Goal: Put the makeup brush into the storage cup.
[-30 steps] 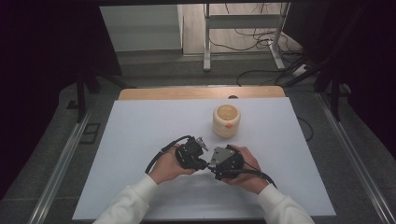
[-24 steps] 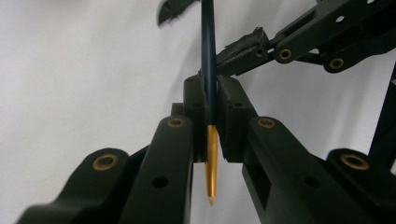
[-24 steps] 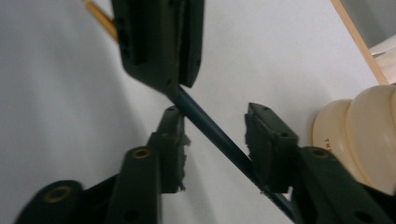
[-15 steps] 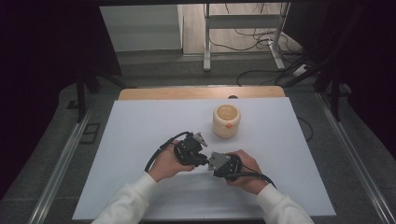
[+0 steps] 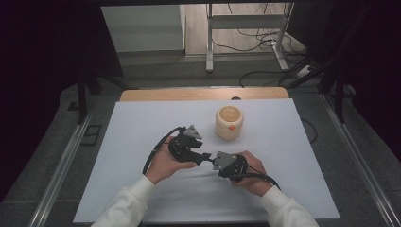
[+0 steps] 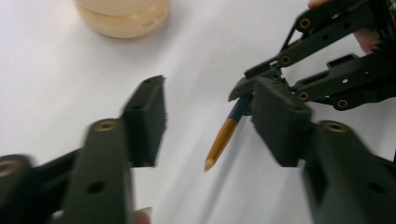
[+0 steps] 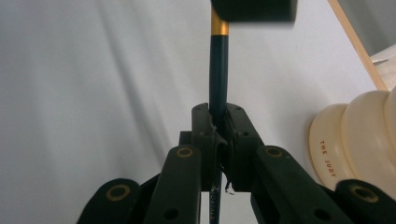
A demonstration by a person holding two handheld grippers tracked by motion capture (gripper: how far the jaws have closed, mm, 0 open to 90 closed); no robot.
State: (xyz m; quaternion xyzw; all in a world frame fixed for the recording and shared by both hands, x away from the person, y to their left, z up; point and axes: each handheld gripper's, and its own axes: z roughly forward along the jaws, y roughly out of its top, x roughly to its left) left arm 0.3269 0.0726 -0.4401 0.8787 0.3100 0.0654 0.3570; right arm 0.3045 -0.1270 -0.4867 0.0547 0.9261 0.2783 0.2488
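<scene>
- A pencil (image 7: 218, 70) was held clamped between the jaws of the right gripper (image 7: 218, 140), seen at the centre of the right gripper view, its dark blue shaft running up to a gold band near the top edge
- The left gripper (image 6: 205, 116) was seen with its jaws spread wide, the pencil's point lying in the gap between them without being touched
- In the high view both grippers were met nose to nose at the lower middle of the white table (image 5: 142, 123), with a cream pot (image 5: 229, 122) standing apart above them
- If a handover was intended, the pencil could be dropped should the right jaws be loosened before the left ones were closed
- The grip was taken near one end, so the pencil could be swivelled or knocked askew by a jaw closed off-centre
</scene>
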